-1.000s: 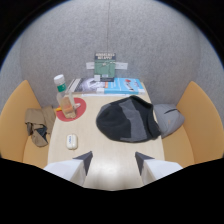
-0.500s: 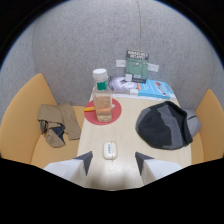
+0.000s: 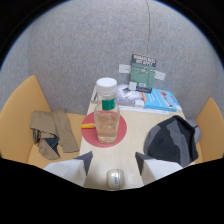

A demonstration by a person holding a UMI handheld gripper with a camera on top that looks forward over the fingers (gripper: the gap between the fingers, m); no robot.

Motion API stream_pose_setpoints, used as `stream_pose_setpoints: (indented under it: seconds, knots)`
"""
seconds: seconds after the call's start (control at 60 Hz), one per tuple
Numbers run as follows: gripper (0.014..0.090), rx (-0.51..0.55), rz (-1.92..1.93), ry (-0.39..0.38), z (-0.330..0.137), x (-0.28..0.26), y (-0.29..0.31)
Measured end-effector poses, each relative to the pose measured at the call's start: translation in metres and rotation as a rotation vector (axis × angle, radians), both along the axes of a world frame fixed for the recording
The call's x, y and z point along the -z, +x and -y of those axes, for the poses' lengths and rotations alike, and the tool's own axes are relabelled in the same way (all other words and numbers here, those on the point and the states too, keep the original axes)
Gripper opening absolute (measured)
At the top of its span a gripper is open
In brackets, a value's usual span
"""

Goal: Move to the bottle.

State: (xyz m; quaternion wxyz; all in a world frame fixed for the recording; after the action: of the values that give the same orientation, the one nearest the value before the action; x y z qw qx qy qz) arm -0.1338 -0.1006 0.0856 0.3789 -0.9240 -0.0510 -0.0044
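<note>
No wording can be read anywhere.
The dark sign (image 3: 143, 73) by the wall carries print too blurred to read; the bottle (image 3: 106, 111) shows none.

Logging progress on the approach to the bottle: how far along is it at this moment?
Done: the tool is lined up with the bottle, which stands upright on a red coaster just ahead of the fingers. In hand: the approach itself; the fingers are open with nothing gripped, and a small white object lies on the table between them. Left: closing the remaining gap to the bottle.
</note>
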Motion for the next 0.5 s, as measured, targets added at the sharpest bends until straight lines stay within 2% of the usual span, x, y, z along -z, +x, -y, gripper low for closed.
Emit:
stream_pose_setpoints:
  seconds: [0.5]
  knots:
    - [0.0871, 0.016, 0.013, 0.02, -0.05, 0.003, -0.011]
